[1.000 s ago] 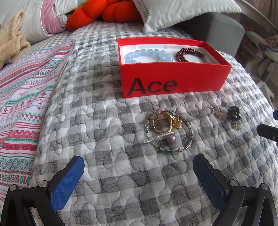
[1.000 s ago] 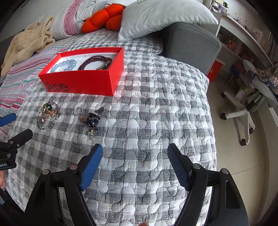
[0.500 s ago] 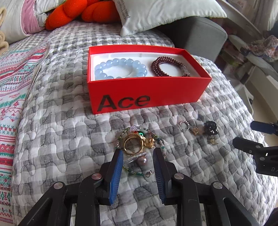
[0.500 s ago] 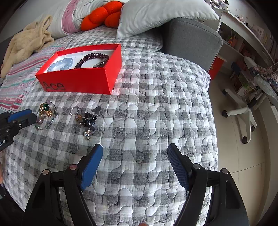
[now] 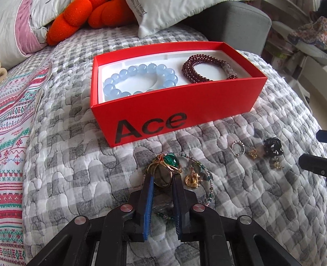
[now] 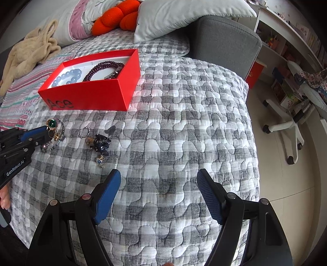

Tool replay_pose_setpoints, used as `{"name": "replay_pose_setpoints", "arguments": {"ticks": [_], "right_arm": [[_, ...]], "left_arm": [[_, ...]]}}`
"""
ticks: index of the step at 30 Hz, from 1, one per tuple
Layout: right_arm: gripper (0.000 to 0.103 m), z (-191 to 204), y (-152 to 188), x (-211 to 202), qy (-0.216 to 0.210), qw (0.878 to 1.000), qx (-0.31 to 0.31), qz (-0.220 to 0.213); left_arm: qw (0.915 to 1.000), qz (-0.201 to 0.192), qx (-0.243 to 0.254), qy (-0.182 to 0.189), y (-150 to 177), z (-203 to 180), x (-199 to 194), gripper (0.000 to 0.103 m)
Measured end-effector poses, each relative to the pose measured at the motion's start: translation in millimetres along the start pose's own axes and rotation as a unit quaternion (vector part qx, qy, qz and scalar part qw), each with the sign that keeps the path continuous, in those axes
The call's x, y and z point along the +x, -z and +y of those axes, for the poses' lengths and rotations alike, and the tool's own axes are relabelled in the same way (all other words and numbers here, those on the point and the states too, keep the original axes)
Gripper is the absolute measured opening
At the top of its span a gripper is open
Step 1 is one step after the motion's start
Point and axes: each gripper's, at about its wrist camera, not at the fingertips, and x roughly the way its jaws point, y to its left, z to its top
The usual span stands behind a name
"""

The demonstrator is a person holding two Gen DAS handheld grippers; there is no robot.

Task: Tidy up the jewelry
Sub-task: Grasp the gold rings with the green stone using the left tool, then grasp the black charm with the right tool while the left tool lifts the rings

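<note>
A red "Ace" box (image 5: pixel 204 106) on the quilt holds a blue bead bracelet (image 5: pixel 141 79) and a dark red bead bracelet (image 5: pixel 204 69). My left gripper (image 5: pixel 162 180) is shut on a gold ring with a green stone (image 5: pixel 166 169), lifted a little above a green bead bracelet (image 5: pixel 206 176) and a gold earring (image 5: pixel 192 180). A silver ring (image 5: pixel 238 148), small gold charms (image 5: pixel 253 153) and a black ornament (image 5: pixel 272 145) lie to the right. My right gripper (image 6: pixel 159 192) is open and empty over bare quilt, right of the jewelry (image 6: pixel 100 141).
Pillows (image 6: pixel 184 14) and an orange cushion (image 5: pixel 81 18) lie behind the box. A beige garment (image 6: pixel 30 51) sits at the far left. The bed edge drops to the floor on the right, near a grey armrest (image 6: pixel 224 41) and a chair base (image 6: pixel 286 126).
My left gripper came down over the jewelry pile, closed from wide open and took hold of the green-stone ring. The right gripper barely moved.
</note>
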Motion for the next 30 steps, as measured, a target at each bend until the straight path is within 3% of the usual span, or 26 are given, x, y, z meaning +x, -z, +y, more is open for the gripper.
{"name": "replay_pose_setpoints", "arguments": {"ticks": [3, 14, 25, 30], "right_arm": [[0.079, 0, 0, 0, 0.000, 1.000, 0.000, 0.000], [0.079, -1, -7, -2, -0.022, 1.000, 0.009, -0.003], [0.079, 20, -19, 9, -0.108, 0.994, 0.026, 0.017], [0.059, 35, -28, 18, -0.123, 0.992, 0.023, 0.018]], "left_arm": [[1.0000, -0.003, 0.002, 0.003, -1, -2, 0, 0.000], [0.9990, -0.025, -0.029, 0.022, -5, 8, -20, 0.000], [0.9990, -0.018, -0.041, 0.006, 3, 18, -31, 0.000], [0.9988, -0.018, -0.044, 0.010, 6, 22, -35, 0.000]]}}
